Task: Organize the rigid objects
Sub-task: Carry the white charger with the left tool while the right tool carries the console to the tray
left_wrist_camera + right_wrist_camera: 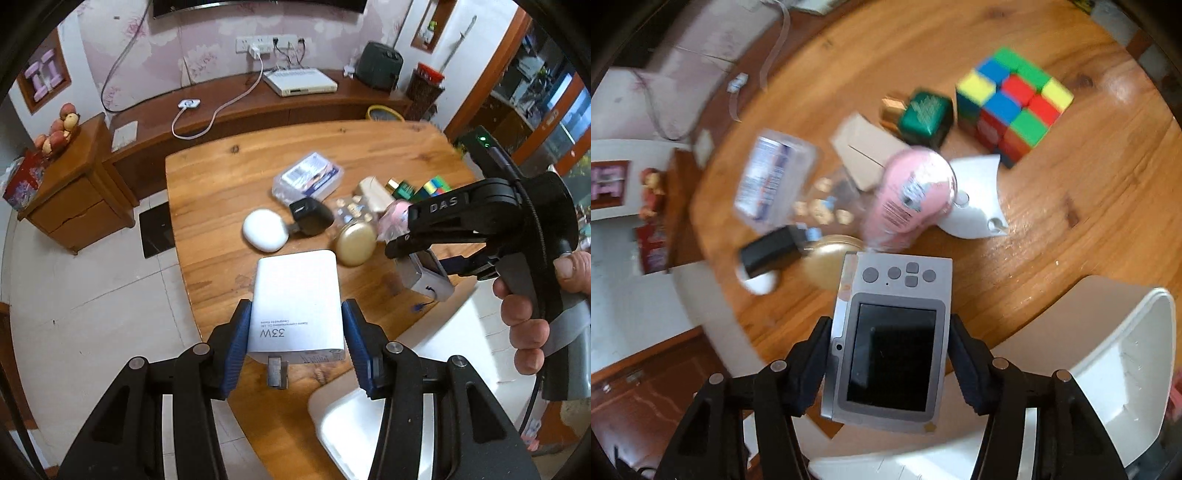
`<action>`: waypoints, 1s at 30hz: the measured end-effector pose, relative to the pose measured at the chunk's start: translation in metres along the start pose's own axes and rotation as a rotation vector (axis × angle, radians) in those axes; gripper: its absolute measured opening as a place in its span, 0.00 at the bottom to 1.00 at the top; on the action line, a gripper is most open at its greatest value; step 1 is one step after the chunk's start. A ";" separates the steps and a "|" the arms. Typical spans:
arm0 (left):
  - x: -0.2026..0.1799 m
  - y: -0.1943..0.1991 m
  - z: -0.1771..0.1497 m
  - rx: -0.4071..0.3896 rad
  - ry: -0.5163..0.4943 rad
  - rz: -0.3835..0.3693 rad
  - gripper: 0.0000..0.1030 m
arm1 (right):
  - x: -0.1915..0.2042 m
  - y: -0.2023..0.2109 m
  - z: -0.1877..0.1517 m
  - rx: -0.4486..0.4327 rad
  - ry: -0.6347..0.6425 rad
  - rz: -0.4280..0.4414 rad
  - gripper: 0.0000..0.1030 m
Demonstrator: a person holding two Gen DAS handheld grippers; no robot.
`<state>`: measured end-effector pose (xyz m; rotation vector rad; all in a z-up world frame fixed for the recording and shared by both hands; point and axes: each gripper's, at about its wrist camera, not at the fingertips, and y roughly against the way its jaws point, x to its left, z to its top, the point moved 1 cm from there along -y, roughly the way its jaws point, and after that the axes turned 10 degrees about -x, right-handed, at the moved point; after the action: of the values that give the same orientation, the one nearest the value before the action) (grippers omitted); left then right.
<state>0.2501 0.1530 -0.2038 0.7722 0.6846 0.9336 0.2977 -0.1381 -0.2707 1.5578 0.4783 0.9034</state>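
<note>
the left gripper [297, 338] is clenched on a white 33w charger [297, 306], its blue pads pressed to both sides, held above the near edge of the wooden surface [229, 184]. the right gripper [890, 354] is clenched on a small silver camera [892, 339], screen up, held just above the white bin [1108, 354] that sits at the surface's near edge.

as far as the bin's inside shows, it looks empty, so my judgement is that the sorting is at an early stage: two things are lifted and none is yet seen set down in the bin. much is left on the surface beyond the bin: a white oval case [264, 230], a black plug [310, 218] touching it, a gold round case [354, 242], a clear plastic box [308, 179], a pink bottle [912, 192], a beige box [868, 151], a green box [925, 118] and a colour cube [1012, 99] farthest away. some small loose pieces lie near the clear box, too blurred to name.
</note>
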 end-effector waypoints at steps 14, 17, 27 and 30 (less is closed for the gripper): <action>-0.080 0.104 -0.011 -0.110 0.036 0.009 0.51 | -0.013 0.133 -0.081 -0.098 0.334 0.267 0.59; -0.104 0.120 -0.018 -0.127 0.042 0.022 0.51 | -0.031 0.158 -0.102 -0.152 0.442 0.246 0.59; -0.149 0.080 -0.071 0.036 0.074 0.104 0.51 | -0.105 0.128 -0.146 -0.159 0.603 0.122 0.59; -0.151 0.047 -0.093 0.102 0.072 0.170 0.51 | -0.124 0.097 -0.149 -0.109 0.585 0.091 0.59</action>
<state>0.0908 0.0629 -0.1896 0.9008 0.7427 1.0917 0.0892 -0.1546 -0.2136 1.2081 0.7586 1.4390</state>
